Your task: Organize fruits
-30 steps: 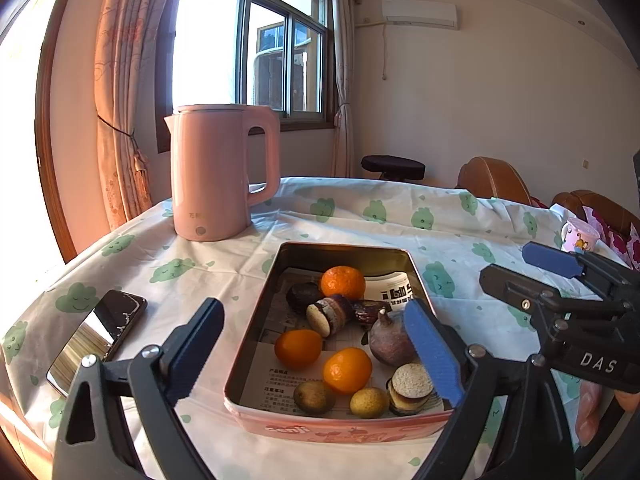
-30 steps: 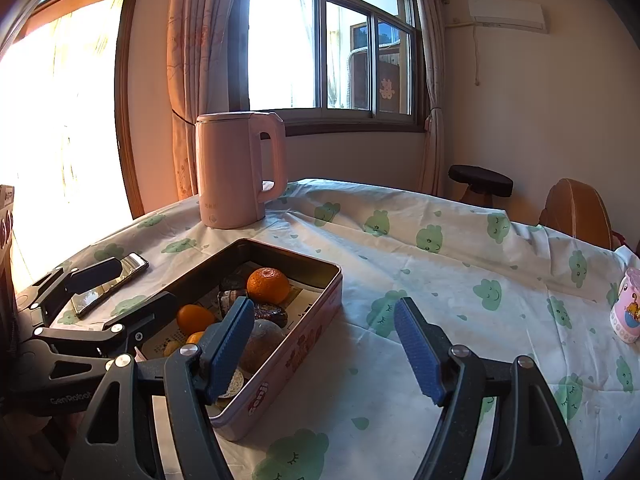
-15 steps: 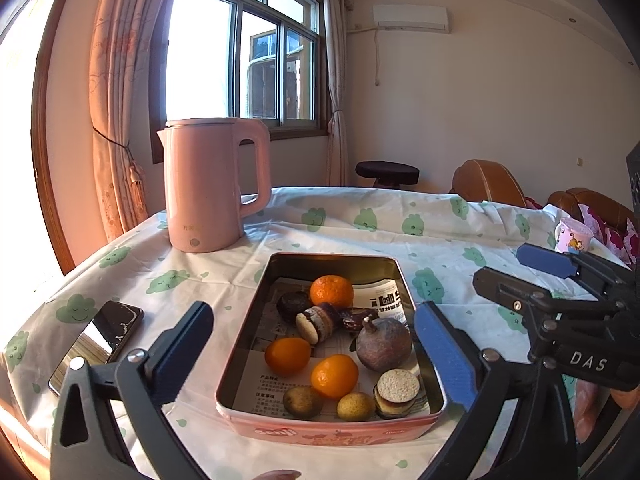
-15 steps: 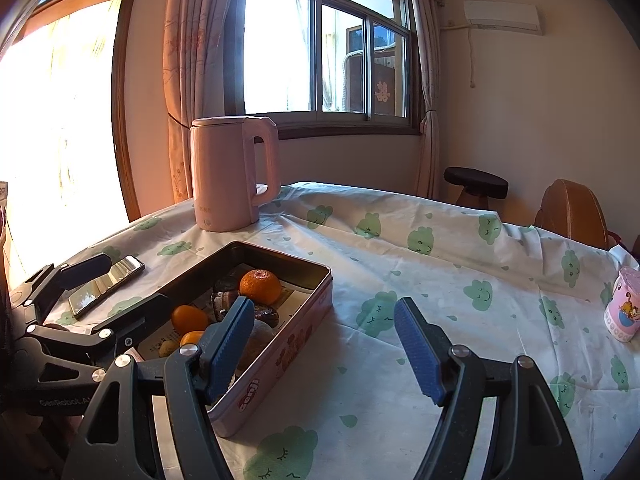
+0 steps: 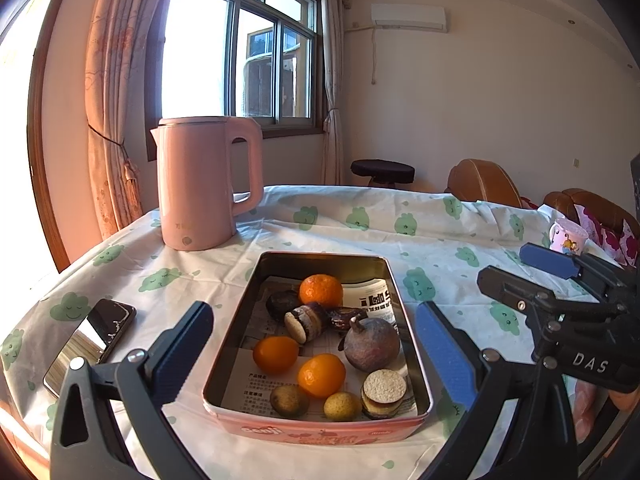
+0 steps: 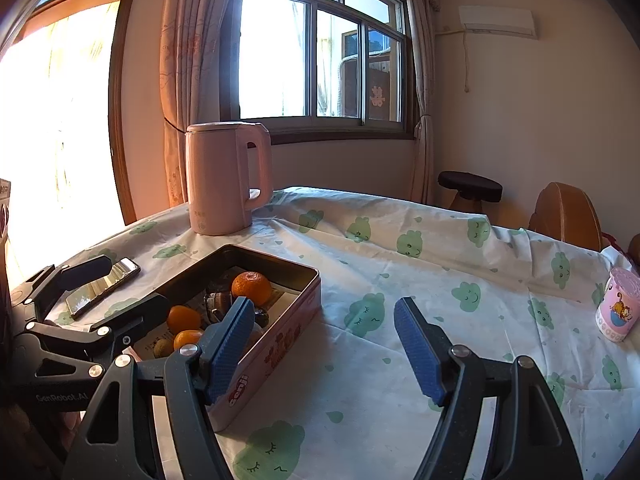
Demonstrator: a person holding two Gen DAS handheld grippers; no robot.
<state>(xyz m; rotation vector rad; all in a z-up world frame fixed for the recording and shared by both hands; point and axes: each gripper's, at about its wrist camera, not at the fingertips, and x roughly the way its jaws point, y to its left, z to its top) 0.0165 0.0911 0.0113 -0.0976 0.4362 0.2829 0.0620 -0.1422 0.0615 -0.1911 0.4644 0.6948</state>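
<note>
My left tongs (image 5: 314, 354), jaws just spread wide and empty, hover over the fruit tin (image 5: 224, 344) near the table's front edge, right tongs (image 6: 324, 344) open beside it; next, probably, lowering onto one orange (image 5: 321, 375).

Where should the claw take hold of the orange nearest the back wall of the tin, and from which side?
Grip the back orange across its round middle, coming from above. It lies highest in the tin, with bare paper to its right, but dark pieces crowd its front. The open left claw looks better placed.
</note>
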